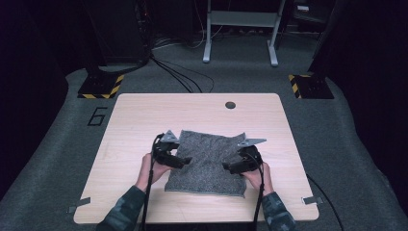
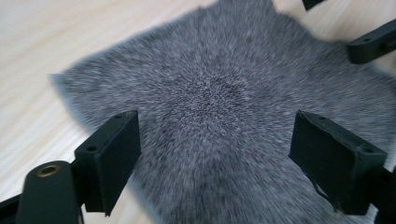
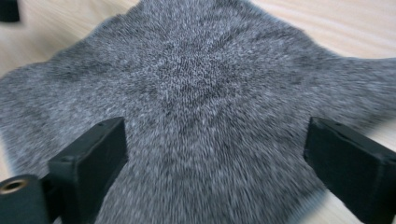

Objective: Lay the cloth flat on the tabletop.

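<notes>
A grey speckled cloth lies spread flat on the light wooden table, toward its front middle. My left gripper hovers over the cloth's left edge, jaws wide apart with nothing between them. In the left gripper view the cloth lies under my left gripper. My right gripper is over the cloth's right side, also open and empty. The right gripper view shows the cloth beneath my right gripper. The right gripper's jaw tip appears at the far right of the left gripper view.
A round dark hole sits near the table's far edge. Bare wood surrounds the cloth on all sides. Beyond the table lie cables on grey carpet, a white frame, and two striped stand bases.
</notes>
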Available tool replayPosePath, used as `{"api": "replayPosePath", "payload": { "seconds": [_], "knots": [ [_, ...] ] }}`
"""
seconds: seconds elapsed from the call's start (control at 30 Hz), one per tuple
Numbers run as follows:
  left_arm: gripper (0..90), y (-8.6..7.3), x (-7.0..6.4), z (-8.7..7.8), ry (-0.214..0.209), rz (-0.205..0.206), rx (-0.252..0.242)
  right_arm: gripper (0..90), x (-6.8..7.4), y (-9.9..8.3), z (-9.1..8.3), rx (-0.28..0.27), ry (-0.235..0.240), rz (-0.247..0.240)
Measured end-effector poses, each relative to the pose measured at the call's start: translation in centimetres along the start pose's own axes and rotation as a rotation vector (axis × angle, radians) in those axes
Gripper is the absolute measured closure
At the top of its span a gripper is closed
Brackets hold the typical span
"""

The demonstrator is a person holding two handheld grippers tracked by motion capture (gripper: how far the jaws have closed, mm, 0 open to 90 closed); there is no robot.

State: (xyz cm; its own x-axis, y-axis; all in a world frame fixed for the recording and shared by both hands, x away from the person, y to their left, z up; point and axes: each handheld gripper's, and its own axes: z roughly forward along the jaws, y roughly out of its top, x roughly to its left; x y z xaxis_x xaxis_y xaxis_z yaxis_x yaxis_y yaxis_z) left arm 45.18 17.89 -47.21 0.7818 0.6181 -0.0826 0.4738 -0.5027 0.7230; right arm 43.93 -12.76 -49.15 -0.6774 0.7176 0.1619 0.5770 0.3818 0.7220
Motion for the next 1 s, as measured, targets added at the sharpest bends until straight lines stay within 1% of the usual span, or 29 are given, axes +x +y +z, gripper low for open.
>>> {"api": "replayPosePath", "payload": {
  "seconds": [0.03,0.07,0.1,0.13,0.17,0.23,0.27,0.3,0.33,0.4,0.43,0.47,0.5,0.57,0.63,0.77,0.8,0.87,0.9,0.93,0.97,1.0],
  "knots": [
    [15.8,0.0,0.1,0.9,-0.011,-0.008,0.011,4.4,0.1,0.0,0.5,0.003,0.003,0.004],
    [15.5,-0.1,0.2,1.7,-0.012,-0.010,0.030,4.1,0.2,0.1,0.9,0.019,-0.007,0.002],
    [15.4,-0.2,0.2,2.5,-0.016,-0.017,0.041,4.1,0.2,0.0,1.4,0.023,-0.014,-0.016],
    [15.3,-0.3,0.3,3.0,-0.009,-0.013,0.061,4.0,0.3,0.0,1.7,0.037,-0.012,-0.012],
    [15.0,-0.4,0.4,3.3,0.001,-0.007,0.074,4.0,0.4,-0.1,1.9,0.049,-0.016,-0.019],
    [14.9,-0.8,0.6,3.7,0.001,-0.024,0.079,4.0,0.5,-0.3,2.2,0.074,-0.028,-0.032],
    [14.8,-0.9,0.7,3.7,0.011,-0.028,0.082,4.0,0.6,-0.5,2.3,0.080,-0.032,-0.018],
    [14.8,-1.1,0.8,3.8,0.015,-0.033,0.089,4.0,0.4,-0.5,2.4,0.079,-0.034,-0.031],
    [14.5,-1.3,0.8,3.8,0.020,-0.043,0.090,3.9,0.4,-0.7,2.5,0.083,-0.043,-0.024],
    [14.5,-1.7,0.9,3.9,0.032,-0.043,0.102,4.1,0.1,-1.0,2.6,0.079,-0.040,-0.021],
    [14.4,-2.0,0.8,4.0,0.038,-0.046,0.098,4.1,0.0,-1.1,2.6,0.085,-0.041,-0.021],
    [14.4,-2.1,0.8,3.9,0.050,-0.041,0.093,4.5,0.0,-1.3,2.6,0.087,-0.041,-0.013],
    [14.4,-2.2,0.7,3.8,0.053,-0.045,0.094,4.5,0.0,-1.3,2.6,0.080,-0.042,-0.018],
    [14.4,-2.4,0.5,3.6,0.064,-0.044,0.100,4.4,0.1,-1.3,2.6,0.092,-0.049,-0.016],
    [14.4,-2.8,0.2,3.5,0.098,-0.036,0.094,4.5,0.0,-1.1,2.9,0.093,-0.063,-0.055],
    [14.4,-3.4,0.0,3.0,0.129,-0.041,0.090,5.3,-0.1,-0.6,3.5,0.105,-0.075,-0.094],
    [14.4,-3.5,-0.1,2.9,0.131,-0.051,0.085,5.3,-0.2,-0.5,3.6,0.105,-0.075,-0.099],
    [14.3,-3.7,-0.2,2.7,0.135,-0.057,0.091,5.2,-0.4,-0.1,3.9,0.110,-0.073,-0.101],
    [14.3,-3.8,-0.2,2.6,0.144,-0.054,0.088,5.2,-0.3,0.0,4.0,0.112,-0.078,-0.093],
    [14.3,-3.9,-0.2,2.5,0.142,-0.062,0.083,4.5,-0.3,0.0,4.1,0.114,-0.081,-0.095],
    [14.3,-4.0,-0.2,2.4,0.147,-0.057,0.087,4.0,-0.3,0.1,4.2,0.119,-0.081,-0.107],
    [14.3,-4.1,-0.3,2.4,0.148,-0.068,0.085,4.0,-0.2,0.1,4.2,0.121,-0.085,-0.115]
  ]
}}
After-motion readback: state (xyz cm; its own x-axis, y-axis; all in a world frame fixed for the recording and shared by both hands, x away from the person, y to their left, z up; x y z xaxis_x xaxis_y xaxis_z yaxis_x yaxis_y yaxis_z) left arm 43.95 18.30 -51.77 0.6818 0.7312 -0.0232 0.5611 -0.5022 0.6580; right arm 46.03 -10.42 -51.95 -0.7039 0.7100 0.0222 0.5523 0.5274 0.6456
